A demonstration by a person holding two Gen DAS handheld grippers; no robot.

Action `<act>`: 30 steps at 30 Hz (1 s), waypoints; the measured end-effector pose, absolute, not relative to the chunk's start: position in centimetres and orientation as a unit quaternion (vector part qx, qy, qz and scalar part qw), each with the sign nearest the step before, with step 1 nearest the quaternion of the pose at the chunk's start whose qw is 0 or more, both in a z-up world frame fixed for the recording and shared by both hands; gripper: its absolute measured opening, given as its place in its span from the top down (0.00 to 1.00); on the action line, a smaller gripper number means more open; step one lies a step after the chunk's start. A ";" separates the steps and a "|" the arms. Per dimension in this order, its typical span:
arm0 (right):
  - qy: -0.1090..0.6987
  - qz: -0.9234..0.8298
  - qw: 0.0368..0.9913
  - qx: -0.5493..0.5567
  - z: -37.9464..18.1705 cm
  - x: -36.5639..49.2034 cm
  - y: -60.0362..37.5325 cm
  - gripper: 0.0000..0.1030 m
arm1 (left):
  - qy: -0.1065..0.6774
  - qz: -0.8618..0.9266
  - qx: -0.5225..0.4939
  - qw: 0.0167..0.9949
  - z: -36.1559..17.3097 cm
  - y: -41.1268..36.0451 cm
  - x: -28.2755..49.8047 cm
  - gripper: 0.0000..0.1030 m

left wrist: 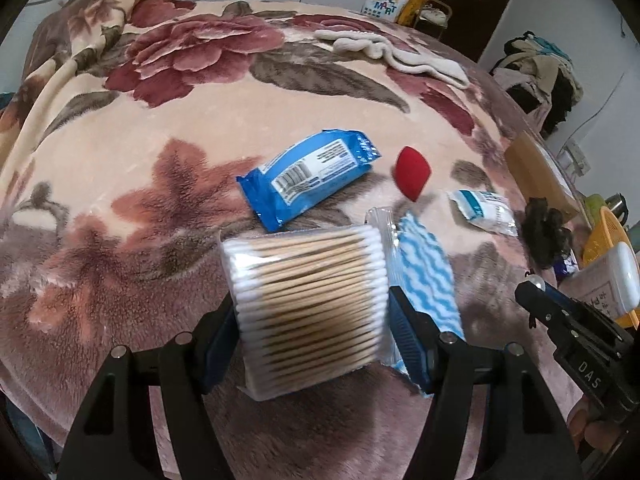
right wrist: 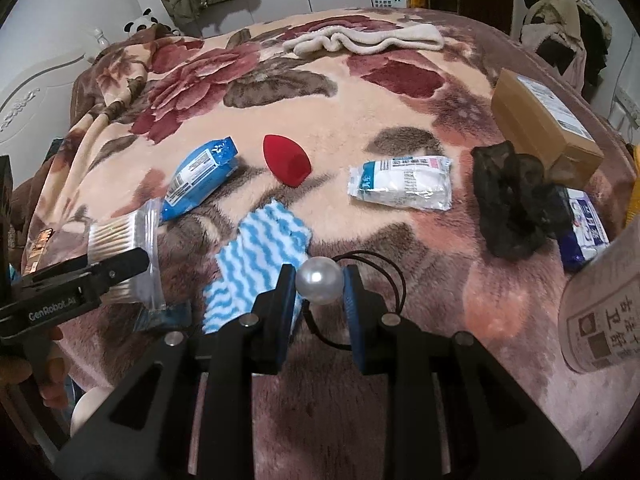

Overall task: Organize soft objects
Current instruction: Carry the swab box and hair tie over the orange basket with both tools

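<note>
My left gripper (left wrist: 312, 320) is shut on a clear pack of cotton swabs (left wrist: 308, 304) and holds it above the floral blanket (left wrist: 120, 184). The pack also shows in the right wrist view (right wrist: 120, 256). My right gripper (right wrist: 318, 284) is shut on the white pearl (right wrist: 319, 280) of a black hair tie (right wrist: 384, 268), low over the blanket. A blue-and-white wavy cloth (right wrist: 260, 256) lies between the two grippers. A blue wipes pack (right wrist: 200, 176), a red makeup sponge (right wrist: 288, 160), a white gauze packet (right wrist: 404, 184) and a black scrunchie (right wrist: 512, 204) lie beyond.
A cardboard box (right wrist: 540, 120) sits at the right edge of the bed. A white towel (right wrist: 360, 42) lies at the far side. A yellow basket (left wrist: 604, 236) and a tissue pack (right wrist: 600, 304) are at the right. A blue-and-white packet (right wrist: 584, 232) lies by the scrunchie.
</note>
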State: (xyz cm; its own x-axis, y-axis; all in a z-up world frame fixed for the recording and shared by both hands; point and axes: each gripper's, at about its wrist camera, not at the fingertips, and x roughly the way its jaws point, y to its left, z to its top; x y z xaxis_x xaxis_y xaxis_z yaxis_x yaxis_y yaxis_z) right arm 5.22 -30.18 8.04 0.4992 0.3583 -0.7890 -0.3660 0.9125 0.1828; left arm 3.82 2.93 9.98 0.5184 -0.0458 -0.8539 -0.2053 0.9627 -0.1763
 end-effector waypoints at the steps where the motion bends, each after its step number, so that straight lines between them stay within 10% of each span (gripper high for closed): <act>1: 0.454 0.208 0.866 -0.005 8.1 5.1 -30.3 0.76 | 0.488 0.045 -0.126 0.862 10.2 2.7 3.7 0.31; 30: 0.432 0.162 0.887 0.022 11.8 2.0 -38.9 0.76 | 0.477 -0.022 -0.066 0.876 14.4 -7.7 2.8 0.31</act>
